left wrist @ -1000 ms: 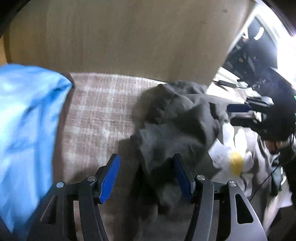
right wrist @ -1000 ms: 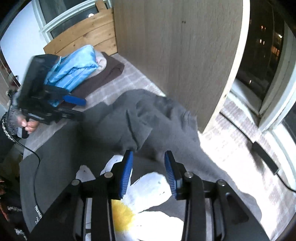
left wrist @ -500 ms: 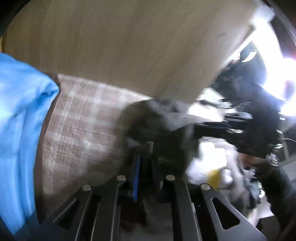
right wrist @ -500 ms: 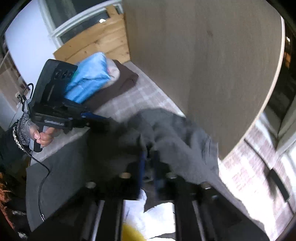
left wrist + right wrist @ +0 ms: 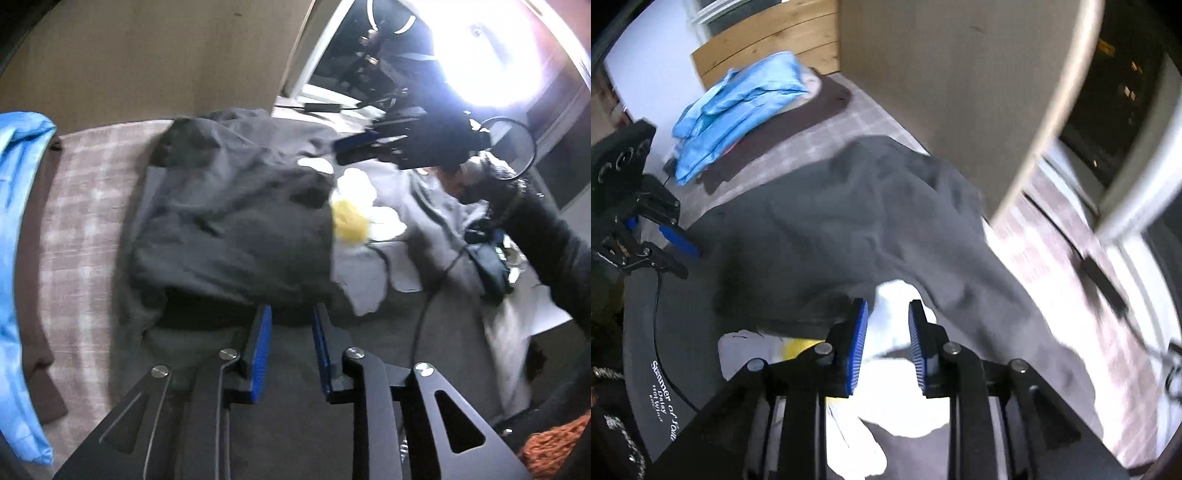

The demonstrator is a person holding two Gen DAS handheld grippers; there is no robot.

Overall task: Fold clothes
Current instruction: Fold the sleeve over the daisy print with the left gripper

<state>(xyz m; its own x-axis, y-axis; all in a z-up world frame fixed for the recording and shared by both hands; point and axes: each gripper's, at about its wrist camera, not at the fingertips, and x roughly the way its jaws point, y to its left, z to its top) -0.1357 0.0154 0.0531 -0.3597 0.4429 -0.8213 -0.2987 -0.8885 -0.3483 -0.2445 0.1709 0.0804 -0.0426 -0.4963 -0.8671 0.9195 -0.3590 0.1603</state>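
1. Two grippers sit nearest the cameras, both with their blue-padded jaws parted and nothing between them. The left gripper (image 5: 290, 317) hovers at the near edge of the dark grey T-shirt (image 5: 236, 221), its pads just short of the folded hem.
2. The right gripper (image 5: 888, 314) points at the same T-shirt (image 5: 849, 229) from the other side, its jaws spread over a patch of the white and yellow daisy print (image 5: 897, 332).
3. The T-shirt lies spread on the bed, with its upper part folded over the lower so that only part of the daisy print (image 5: 354, 218) shows; white lettering (image 5: 665, 391) runs beside the print.
4. A black cable (image 5: 424, 295) trails across the shirt's front.
5. Beyond the shirt is a checked bedcover (image 5: 81, 229).
6. Farther along it, a folded light blue garment (image 5: 738, 107) rests on a brown one (image 5: 798, 122).
7. Behind stands a pale wooden panel (image 5: 942, 81), with a wooden headboard (image 5: 768, 48) beside it and a dark window (image 5: 1115, 81) at the far right.
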